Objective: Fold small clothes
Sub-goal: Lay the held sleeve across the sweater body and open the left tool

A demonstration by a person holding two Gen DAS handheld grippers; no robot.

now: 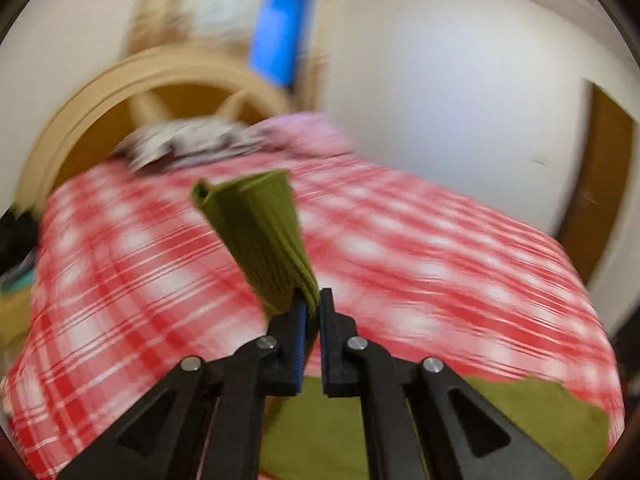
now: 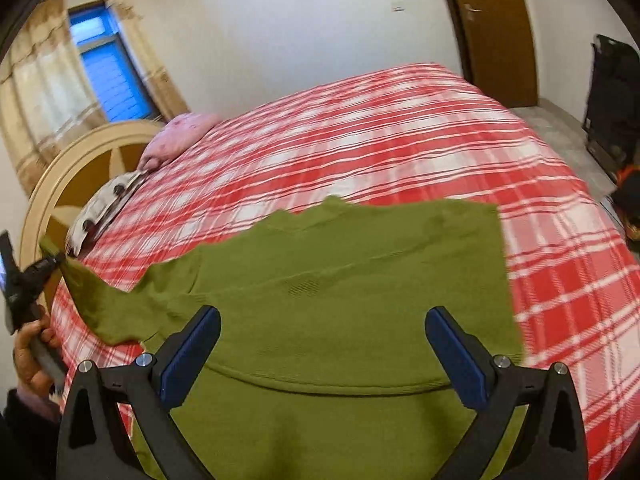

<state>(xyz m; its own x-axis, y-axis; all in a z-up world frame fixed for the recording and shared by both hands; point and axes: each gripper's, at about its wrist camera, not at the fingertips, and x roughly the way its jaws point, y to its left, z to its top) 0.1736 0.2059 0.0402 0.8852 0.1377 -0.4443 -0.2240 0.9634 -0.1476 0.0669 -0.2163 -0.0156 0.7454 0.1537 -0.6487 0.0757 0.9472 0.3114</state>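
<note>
An olive green top (image 2: 352, 300) lies spread on the red and white plaid bed (image 2: 400, 140). My left gripper (image 1: 314, 300) is shut on the cuff end of its sleeve (image 1: 260, 236) and holds it lifted above the bed. In the right wrist view the left gripper (image 2: 60, 260) shows at the far left, with the sleeve (image 2: 100, 300) stretched out from the body of the top. My right gripper (image 2: 322, 320) is open and empty, hovering over the top near its collar seam (image 2: 328, 390).
A curved wooden headboard (image 2: 44, 196) and pillows (image 2: 180, 136) stand at the bed's far left. A window (image 2: 108, 68) with curtains is behind. A wooden door (image 2: 492, 28) and dark bags (image 2: 612, 92) are on the floor at the right.
</note>
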